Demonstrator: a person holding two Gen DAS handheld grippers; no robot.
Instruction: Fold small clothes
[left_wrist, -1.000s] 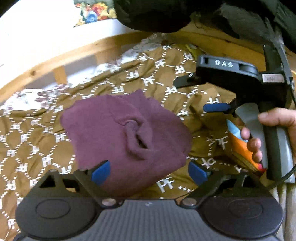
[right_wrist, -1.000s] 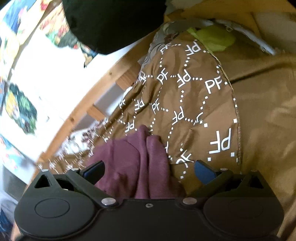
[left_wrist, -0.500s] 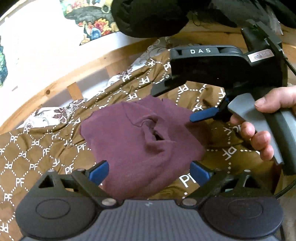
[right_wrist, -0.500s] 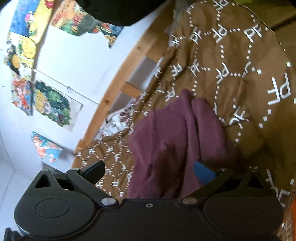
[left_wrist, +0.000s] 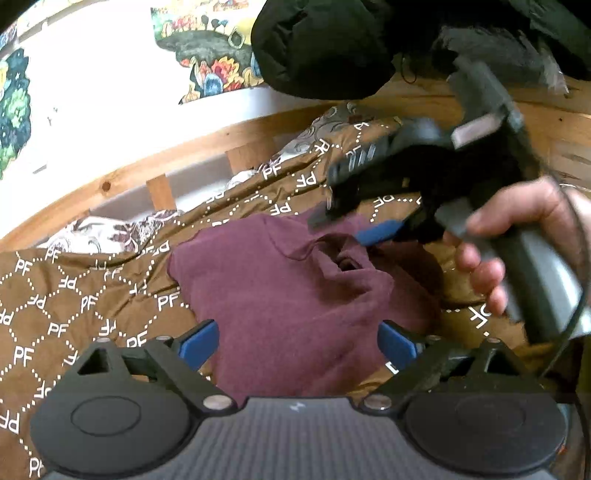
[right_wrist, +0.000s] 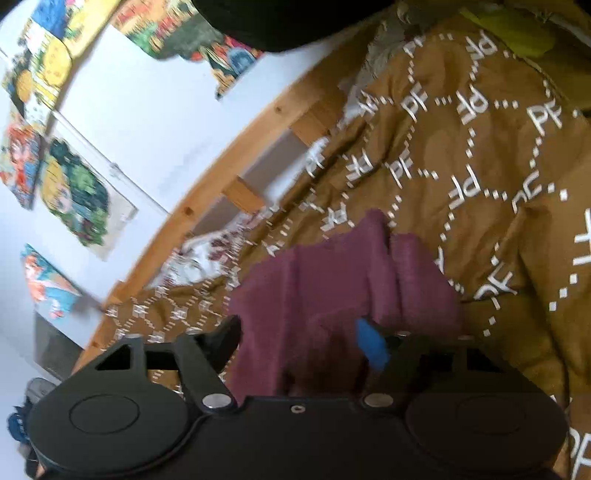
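Brown bedspread (left_wrist: 92, 295) under maroon garment (left_wrist: 295, 295); right hand-held gripper (right_wrist: 306, 343) closing around its fold, left hand-held gripper (left_wrist: 297, 341) wide

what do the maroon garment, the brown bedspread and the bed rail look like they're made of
Maroon garment: soft matte knit, probably cotton jersey or fleece; it slumps in limp folds without shine.
Brown bedspread: thin woven fabric with printed white PF lettering and dotted lines; it creases finely.
Bed rail: light wood, likely pine; knots and grain show.
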